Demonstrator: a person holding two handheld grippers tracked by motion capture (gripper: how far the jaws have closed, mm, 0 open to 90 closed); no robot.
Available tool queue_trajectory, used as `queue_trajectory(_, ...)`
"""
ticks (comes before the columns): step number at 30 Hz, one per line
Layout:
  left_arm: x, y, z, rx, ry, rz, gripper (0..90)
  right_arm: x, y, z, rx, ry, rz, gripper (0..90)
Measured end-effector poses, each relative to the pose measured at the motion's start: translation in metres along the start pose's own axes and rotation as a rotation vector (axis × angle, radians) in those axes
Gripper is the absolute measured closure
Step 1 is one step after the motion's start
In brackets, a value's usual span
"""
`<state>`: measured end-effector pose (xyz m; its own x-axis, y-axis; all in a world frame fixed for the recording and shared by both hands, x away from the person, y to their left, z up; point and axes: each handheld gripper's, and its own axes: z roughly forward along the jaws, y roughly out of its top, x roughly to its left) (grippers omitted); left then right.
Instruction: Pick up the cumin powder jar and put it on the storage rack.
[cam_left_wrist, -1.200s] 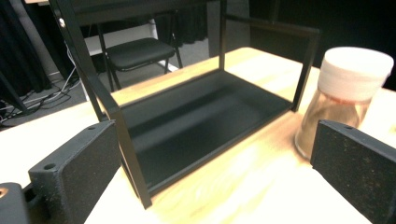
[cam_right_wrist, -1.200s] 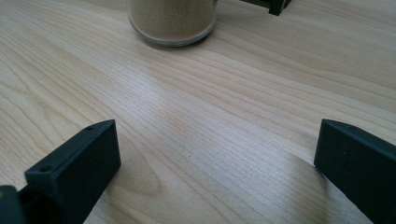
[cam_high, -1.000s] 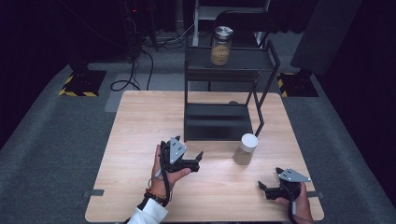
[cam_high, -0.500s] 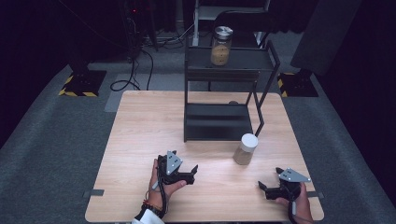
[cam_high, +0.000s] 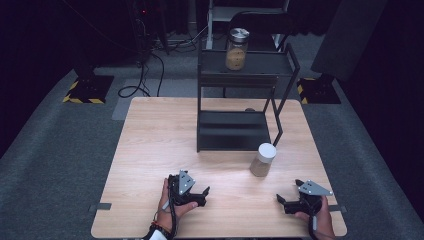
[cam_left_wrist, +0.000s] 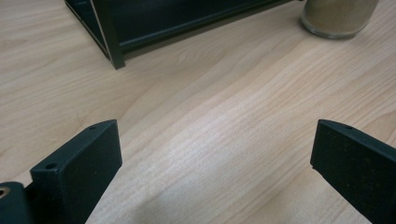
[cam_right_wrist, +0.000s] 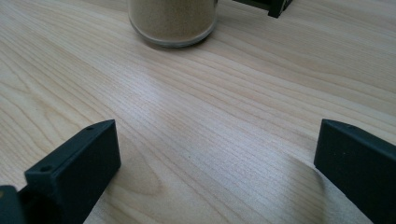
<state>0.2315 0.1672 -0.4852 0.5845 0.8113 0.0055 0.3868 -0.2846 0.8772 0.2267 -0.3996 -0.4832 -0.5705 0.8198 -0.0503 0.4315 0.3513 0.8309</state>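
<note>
Both grippers are resting low on the wooden surface (cam_high: 150, 150) with jaws spread wide and empty: the left gripper (cam_high: 204, 192) at 7 o'clock, the right gripper (cam_high: 286, 198) at 5 o'clock. The white-lidded jar (cam_high: 263, 160) of tan powder is standing near the right gripper, the likelier one to reach, squaring its jaws round the glass. The black rack (cam_high: 240, 117) is crowding the jar's 11 o'clock side, a second jar (cam_high: 236, 48) sitting on its top shelf
</note>
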Motion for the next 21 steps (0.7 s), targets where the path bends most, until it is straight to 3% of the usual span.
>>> queue_trajectory(14,-0.0042,-0.0029,0.0053,0.062,-0.013,0.031,2.0,-0.0004,0.0002,0.0001,0.001,0.002,0.004,0.0)
queue_trajectory(21,0.0004,-0.0016,0.0046,0.077,-0.043,0.021,1.8,0.0004,-0.0001,-0.0001,0.0,-0.002,0.0,0.0)
